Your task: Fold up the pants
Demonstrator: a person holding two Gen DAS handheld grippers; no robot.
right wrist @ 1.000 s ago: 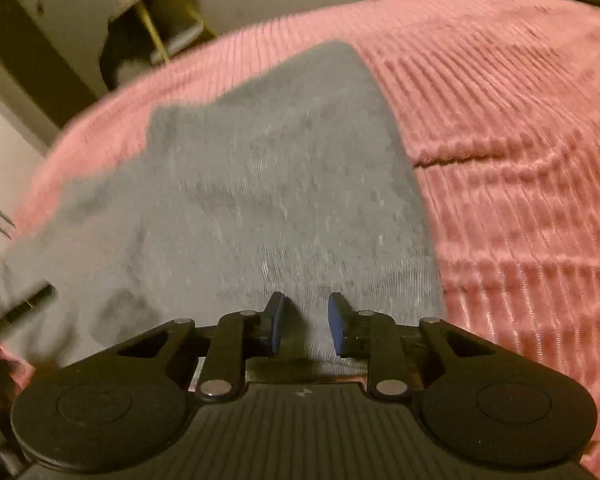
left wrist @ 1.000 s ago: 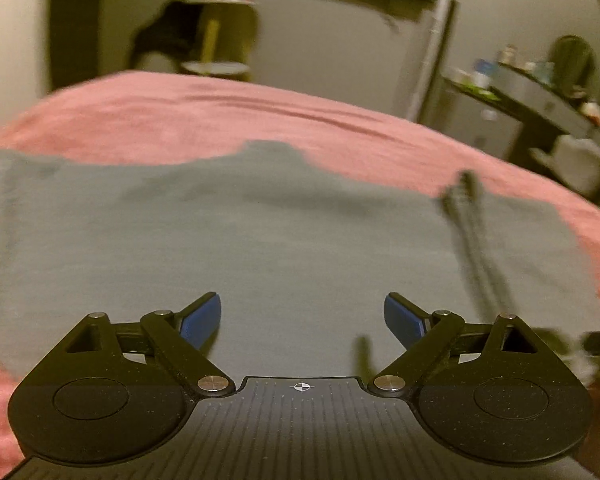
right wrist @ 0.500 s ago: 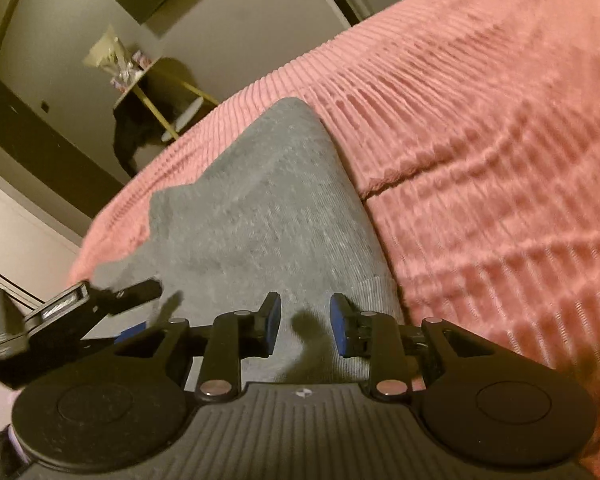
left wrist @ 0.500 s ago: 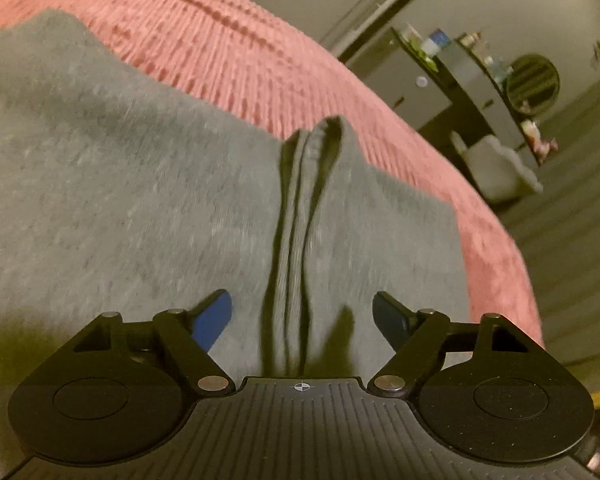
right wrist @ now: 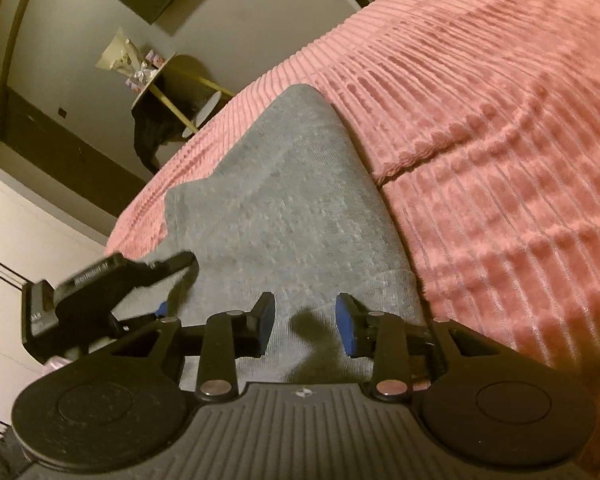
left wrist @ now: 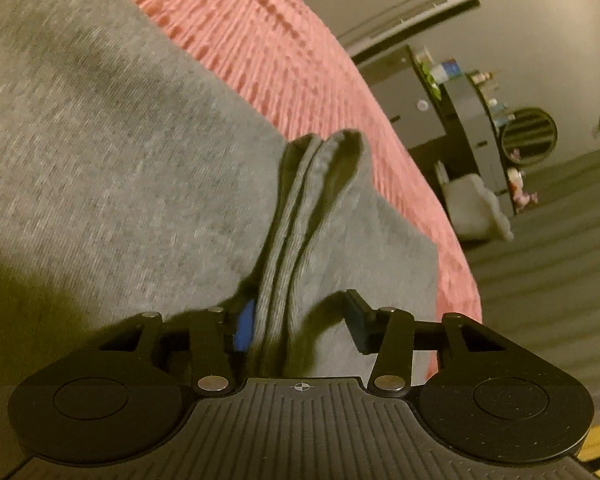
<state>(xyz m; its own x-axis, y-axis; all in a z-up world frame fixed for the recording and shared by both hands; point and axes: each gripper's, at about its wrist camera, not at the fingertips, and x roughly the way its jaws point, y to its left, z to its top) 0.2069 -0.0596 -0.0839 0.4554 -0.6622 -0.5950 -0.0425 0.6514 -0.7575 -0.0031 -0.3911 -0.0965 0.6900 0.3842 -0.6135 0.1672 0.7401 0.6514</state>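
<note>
Grey pants (left wrist: 120, 160) lie spread on a pink ribbed bedspread (left wrist: 280, 40). A doubled ribbed band (left wrist: 300, 208) of the pants stands up as a ridge and runs down between the fingers of my left gripper (left wrist: 300, 324). Its jaws are closing: the blue left pad touches the band and the right pad is still apart from it. In the right wrist view the pants (right wrist: 292, 208) end against the bedspread (right wrist: 480, 120). My right gripper (right wrist: 306, 320) hovers low over the pants' near edge, its jaws opening with only flat cloth below. The left gripper (right wrist: 176, 284) shows at the left.
A dark dresser (left wrist: 460, 120) with bottles and a round mirror (left wrist: 528, 136) stands beyond the bed's right edge, a white seat (left wrist: 476, 208) beside it. A round side table (right wrist: 172, 80) with dark cloth (right wrist: 156, 136) hanging stands past the far end.
My left gripper swung right and down onto the ribbed band and its jaws narrowed around it. My right gripper's jaws widened a little, and the left gripper came into its view.
</note>
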